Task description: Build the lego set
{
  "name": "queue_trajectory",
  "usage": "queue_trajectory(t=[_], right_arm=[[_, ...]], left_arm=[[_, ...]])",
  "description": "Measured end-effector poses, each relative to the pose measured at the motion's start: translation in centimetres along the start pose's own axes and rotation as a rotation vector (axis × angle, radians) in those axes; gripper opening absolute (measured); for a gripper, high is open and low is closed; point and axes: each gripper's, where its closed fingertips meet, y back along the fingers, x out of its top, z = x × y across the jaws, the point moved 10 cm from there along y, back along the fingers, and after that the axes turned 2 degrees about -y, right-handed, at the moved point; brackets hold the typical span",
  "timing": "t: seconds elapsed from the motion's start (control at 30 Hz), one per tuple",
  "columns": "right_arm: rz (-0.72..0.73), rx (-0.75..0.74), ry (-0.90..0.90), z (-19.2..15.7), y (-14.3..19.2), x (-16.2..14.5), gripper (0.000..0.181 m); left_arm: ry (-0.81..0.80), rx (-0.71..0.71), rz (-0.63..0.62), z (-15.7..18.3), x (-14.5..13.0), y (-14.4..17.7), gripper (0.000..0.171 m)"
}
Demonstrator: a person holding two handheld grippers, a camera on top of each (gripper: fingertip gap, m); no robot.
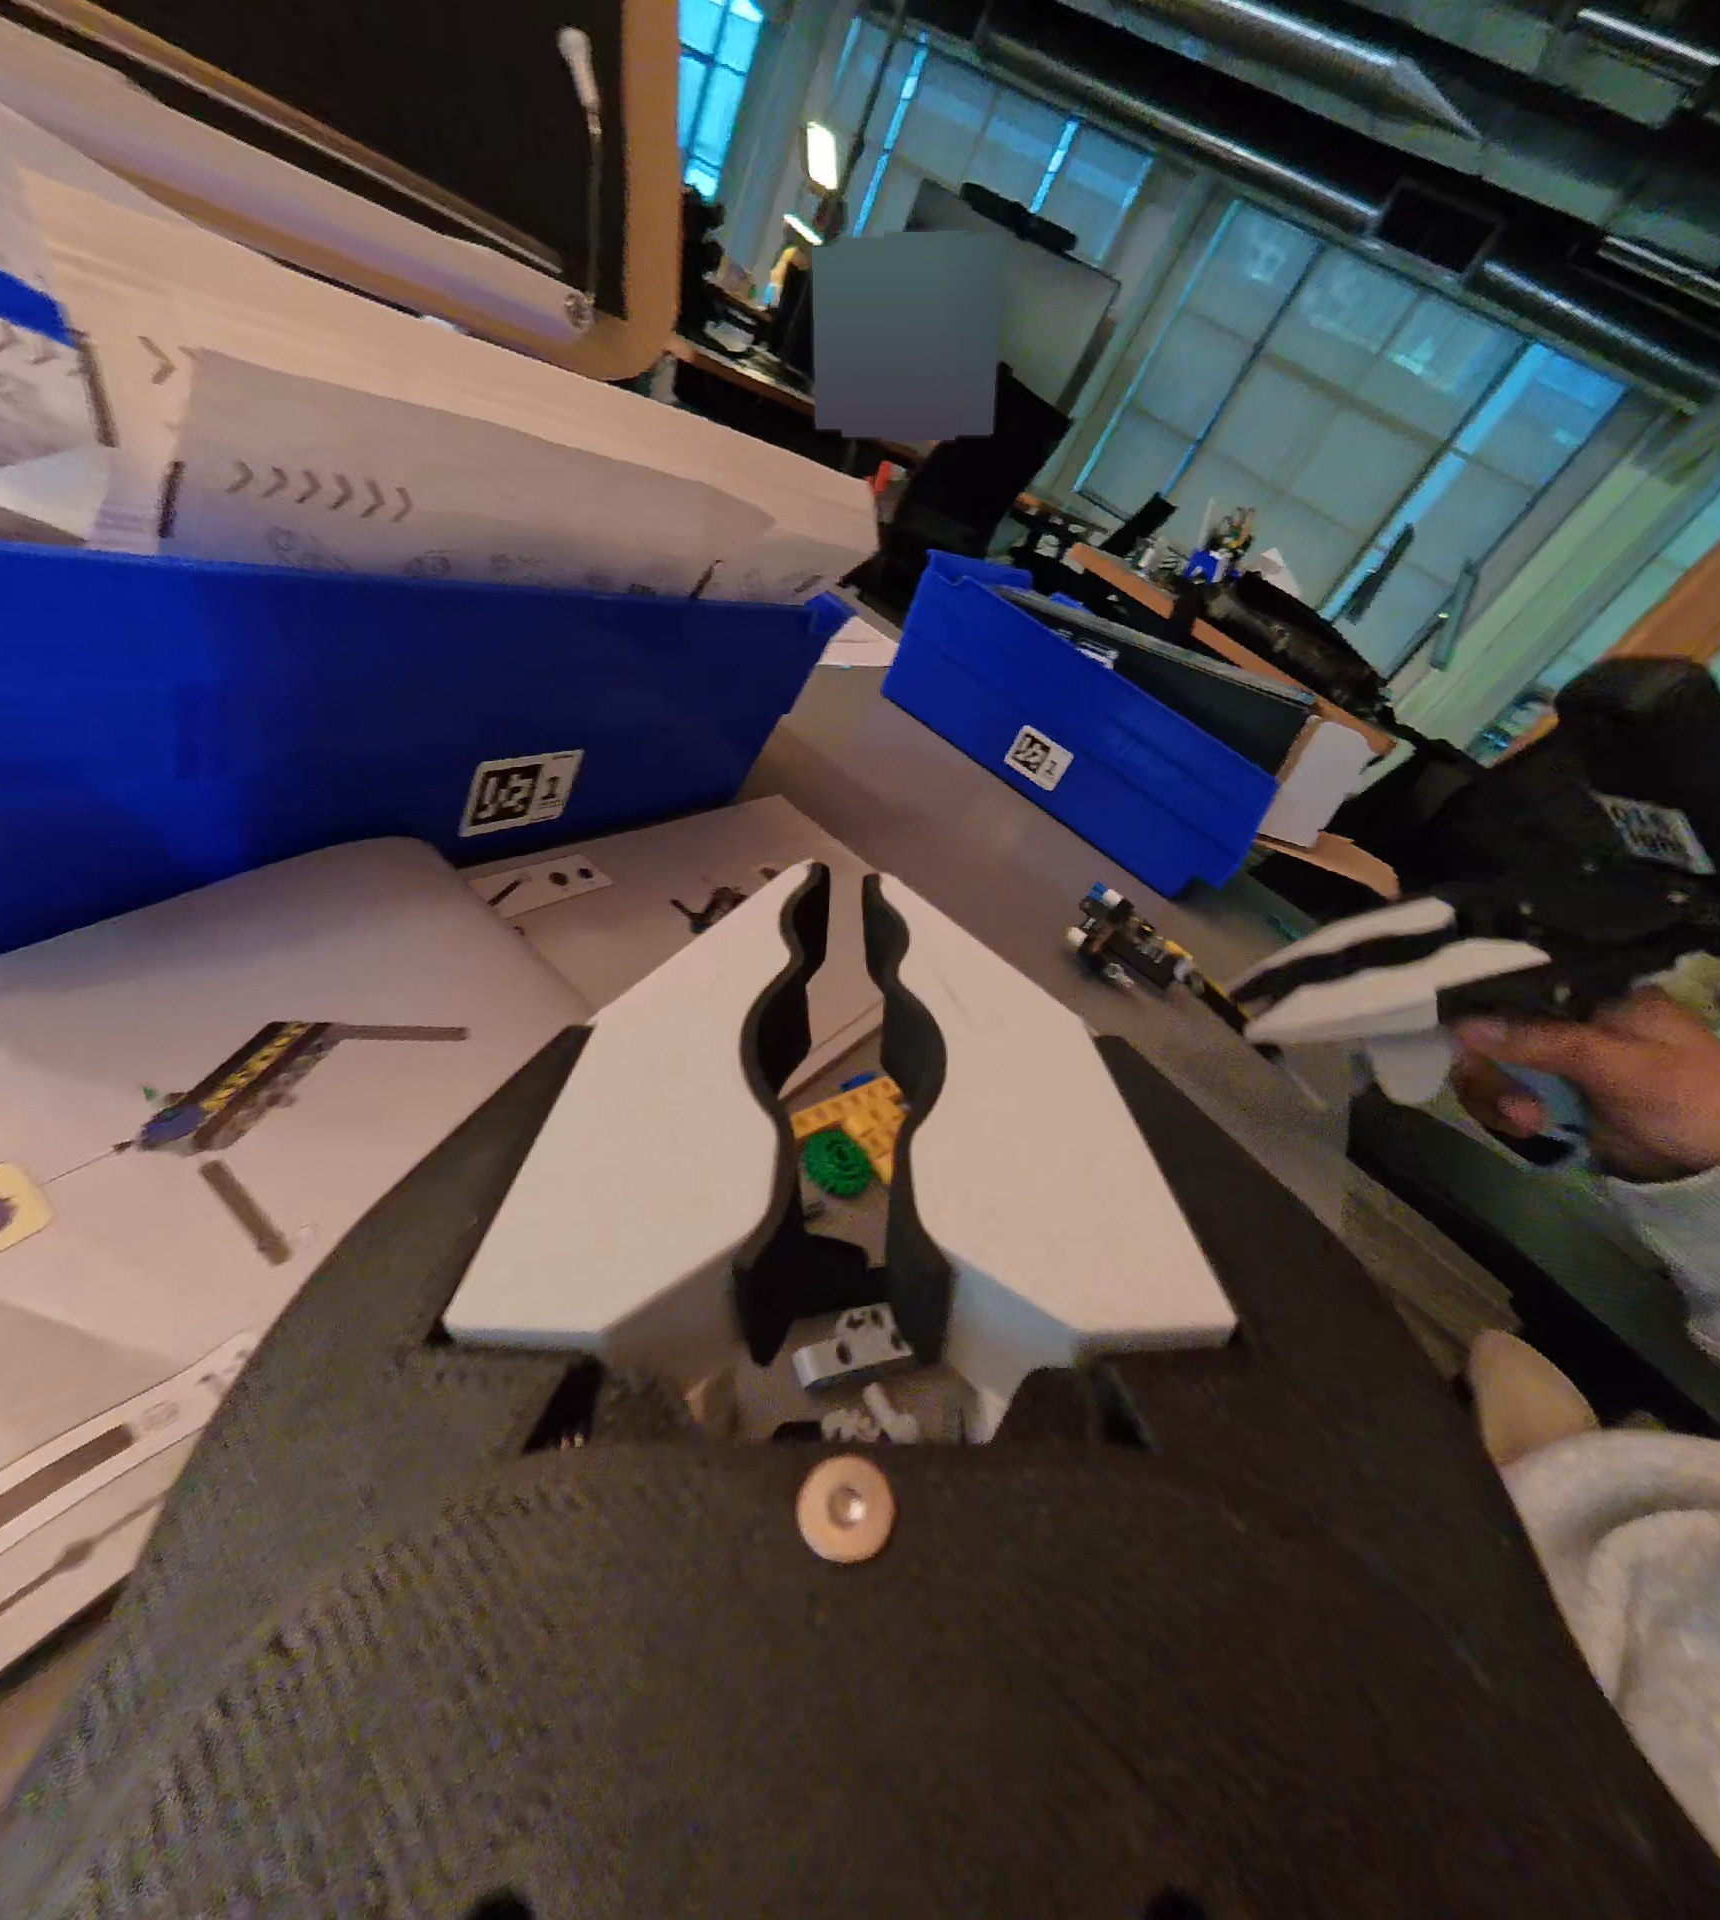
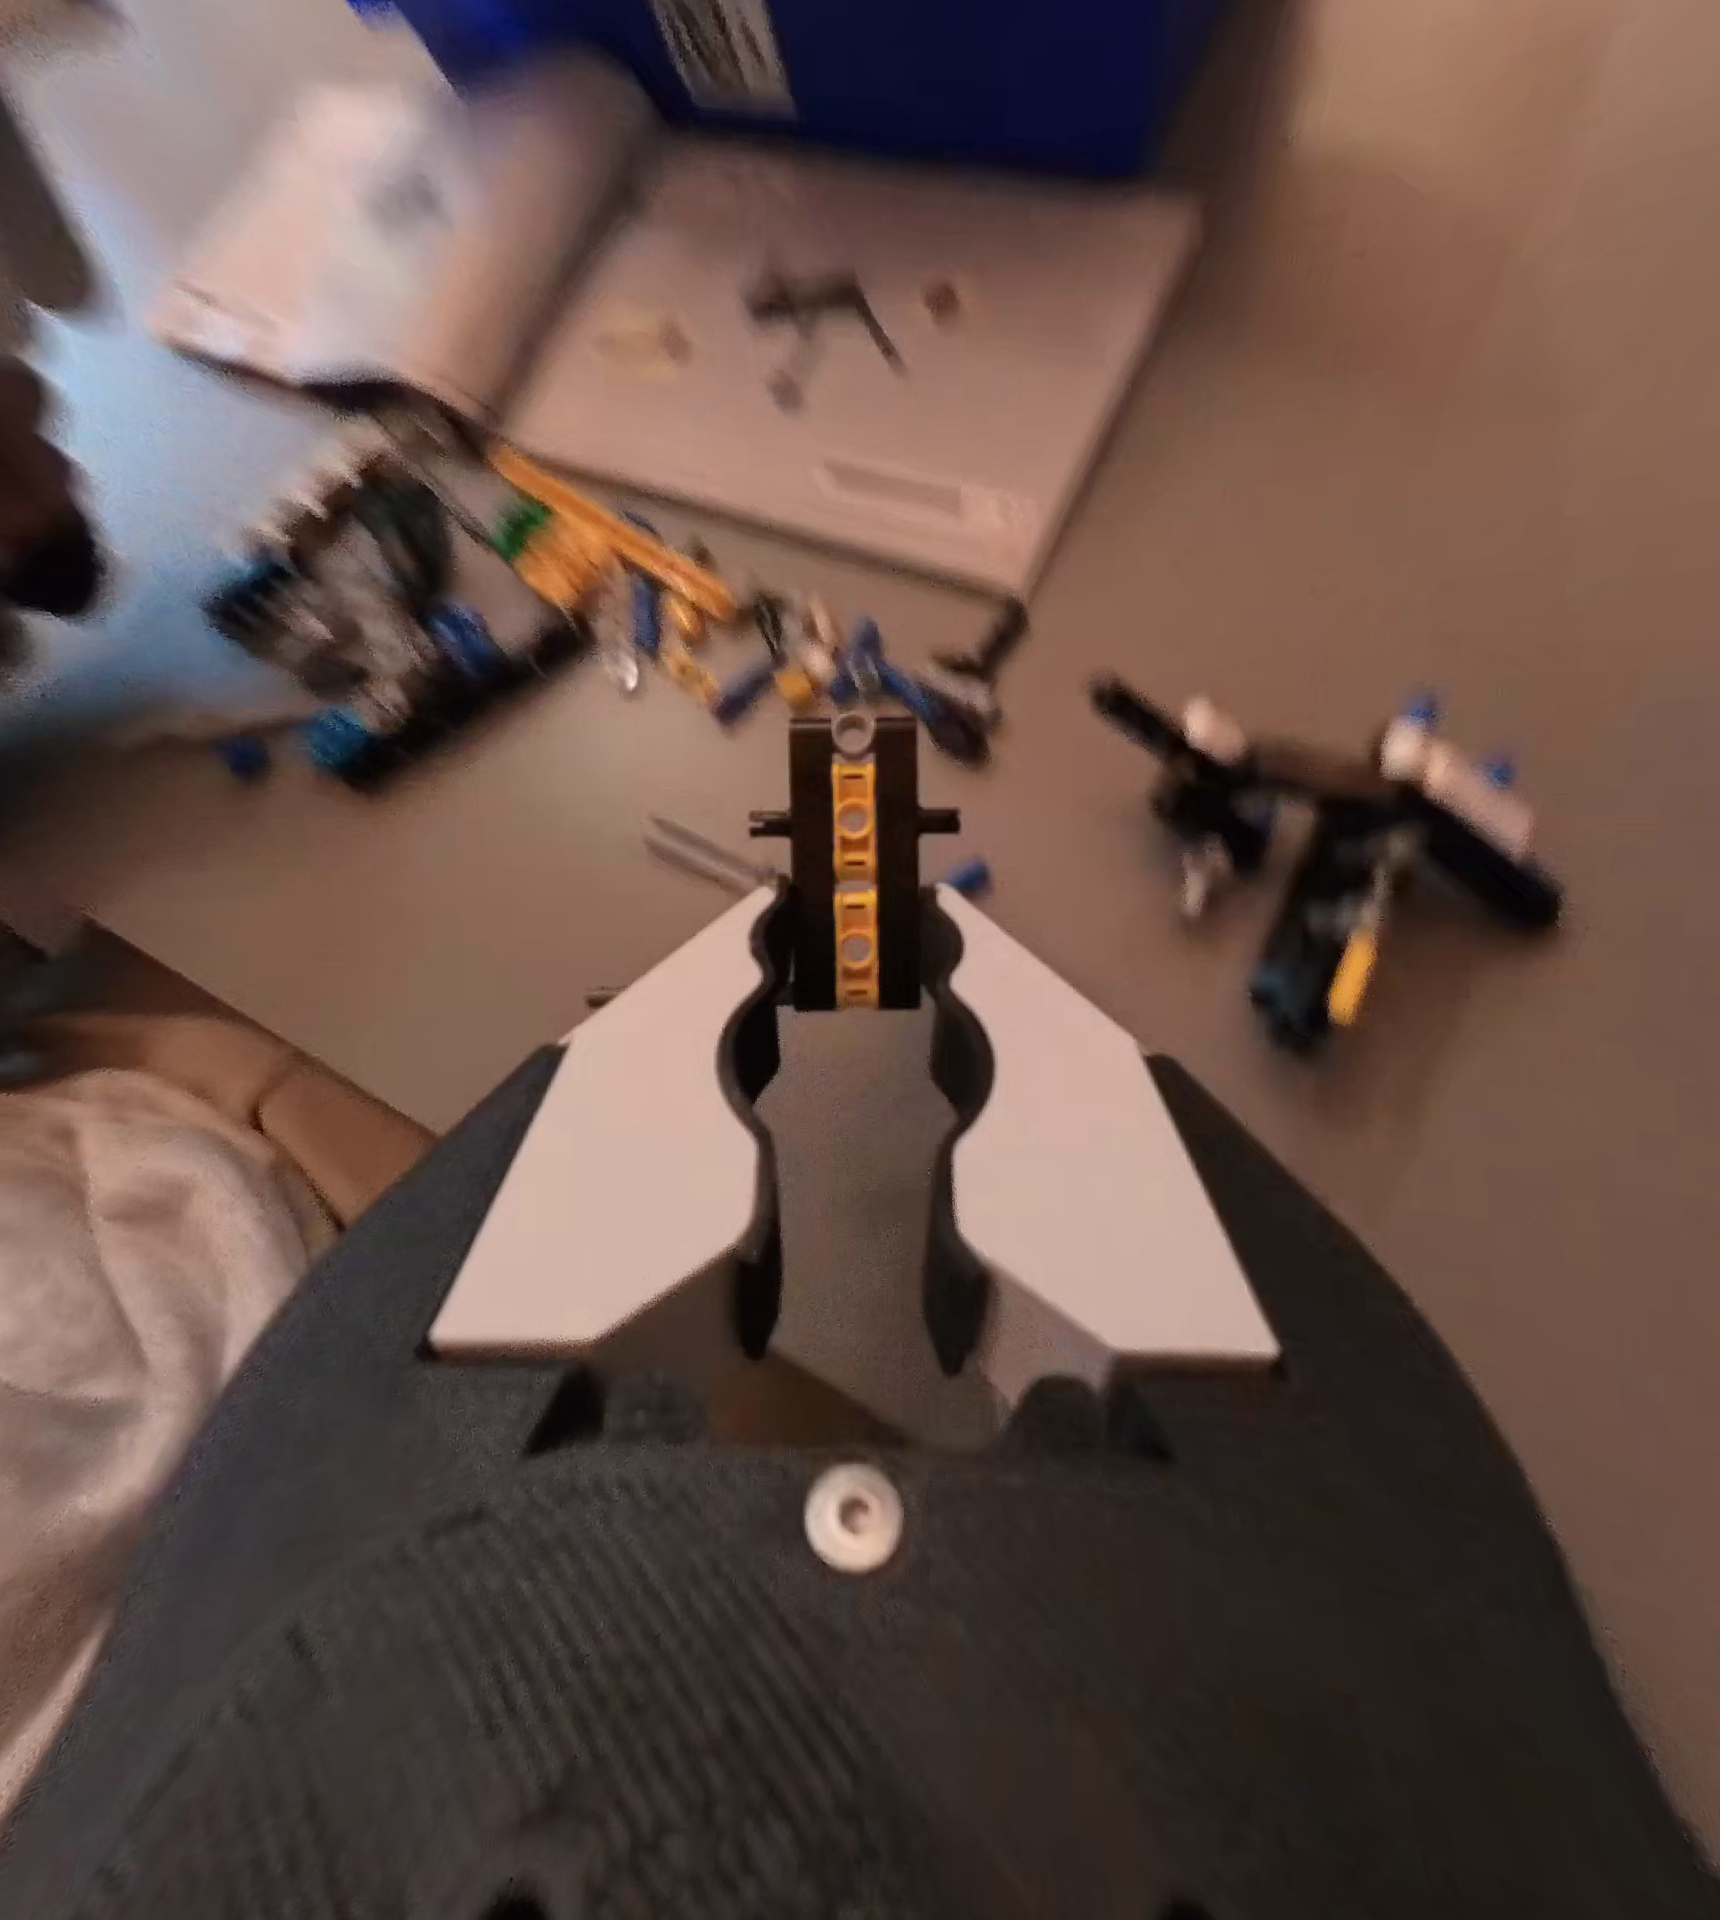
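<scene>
My right gripper (image 2: 854, 920) is shut on a black and yellow lego assembly (image 2: 854, 831), which stands upright between its fingertips above the grey table (image 2: 1355, 468). A second black lego sub-model (image 2: 1355, 862) lies on the table to the right of it, and a pile of loose yellow, blue and black pieces (image 2: 627, 613) lies to the left. My left gripper (image 1: 843, 883) is shut and empty, tilted above the open instruction booklet (image 1: 212, 1039). Under it lie a yellow piece (image 1: 851, 1117), a green gear (image 1: 838, 1158) and a grey piece (image 1: 851, 1345). The right gripper (image 1: 1355, 987) shows at the right, held by a hand.
A large blue bin (image 1: 316, 707) with paper stacks stands behind the booklet, and a second blue bin (image 1: 1074, 717) sits farther back. The booklet (image 2: 835, 364) and a blue bin (image 2: 939, 62) also show in the right wrist view. That view is blurred by motion. Left tips to right tips: about 25 cm. From the left gripper's tips to the green gear (image 1: 838, 1158) is close to 12 cm. It turns up in the right wrist view (image 2: 529, 533) as well.
</scene>
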Motion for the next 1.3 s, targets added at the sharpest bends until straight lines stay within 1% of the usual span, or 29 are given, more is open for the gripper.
queue_trajectory(t=[0.07, 0.13, 0.2, 0.23, 0.3, 0.37, 0.4, 0.47, 0.53, 0.63, 0.67, 0.7, 0.77, 0.83, 0.9, 0.97, 1.03, 1.1, 1.2, 1.3], right_arm=[[0.161, 0.046, 0.120, -1.2, 0.2, 2.1, 0.022], [0.287, 0.071, 0.311, -2.7, -0.4, 3.5, 0.022], [0.380, 0.062, 0.560, -4.3, -1.9, 3.9, 0.022], [0.420, 0.032, 0.653, -4.9, -2.8, 3.8, 0.022], [0.477, 0.013, 0.761, -6.0, -4.5, 3.6, 0.022], [0.507, 0.007, 0.800, -6.9, -5.5, 3.1, 0.022], [0.502, 0.003, 0.816, -7.2, -5.6, 2.6, 0.022], [0.477, -0.020, 0.869, -7.7, -5.5, 1.7, 0.022], [0.509, -0.033, 0.889, -8.0, -5.1, 1.2, 0.022], [0.517, -0.004, 0.892, -8.7, -4.7, 1.4, 0.022], [0.520, -0.015, 0.904, -8.8, -4.6, 1.4, 0.022], [0.518, -0.031, 0.919, -8.8, -4.6, 1.3, 0.022], [0.522, -0.047, 0.941, -8.9, -4.6, 1.2, 0.022], [0.552, -0.043, 0.943, -9.0, -4.6, 1.3, 0.022], [0.625, -0.055, 0.920, -8.8, -4.2, 1.3, 0.020], [0.730, -0.089, 0.863, -8.0, -3.8, 1.4, 0.020], [0.823, -0.083, 0.799, -7.5, -3.6, 1.4, 0.022], [0.829, -0.048, 0.704, -7.5, -3.8, 1.7, 0.022], [0.809, 0.093, 0.417, -7.7, -3.9, 1.9, 0.024], [0.706, 0.305, 0.155, -8.0, -4.2, 1.1, 0.024]], left_arm=[[0.009, -0.067, 0.000, 0.7, -0.3, -0.4, 0.009], [0.074, -0.167, -0.015, 1.6, -0.8, -1.2, 0.013], [0.212, -0.290, -0.053, 2.5, -1.5, -2.2, 0.022], [0.281, -0.340, -0.075, 2.9, -2.0, -2.7, 0.028], [0.364, -0.408, -0.137, 3.6, -3.1, -3.7, 0.041], [0.377, -0.416, -0.178, 4.3, -3.6, -4.3, 0.042], [0.377, -0.397, -0.178, 4.5, -3.6, -4.4, 0.042], [0.372, -0.407, -0.163, 5.1, -3.3, -4.3, 0.038], [0.364, -0.391, -0.203, 5.3, -3.6, -4.5, 0.026], [0.354, -0.405, -0.259, 5.8, -4.1, -4.9, 0.026], [0.350, -0.412, -0.257, 6.0, -4.1, -5.0, 0.021], [0.347, -0.412, -0.255, 6.2, -4.1, -5.0, 0.007], [0.326, -0.407, -0.258, 6.3, -4.1, -4.9, 0.007], [0.295, -0.417, -0.246, 6.1, -3.9, -4.7, 0.007], [0.269, -0.410, -0.174, 5.4, -3.1, -3.9, 0.007], [0.257, -0.365, -0.043, 3.7, -1.5, -2.2, 0.007], [0.245, -0.299, 0.111, 1.4, 0.1, 0.2, 0.007], [0.226, -0.222, 0.259, -1.0, 1.4, 3.1, 0.007], [0.222, -0.130, 0.443, -4.3, 2.8, 7.9, 0.006], [0.239, -0.081, 0.533, -6.9, 3.2, 11.6, 0.006]])
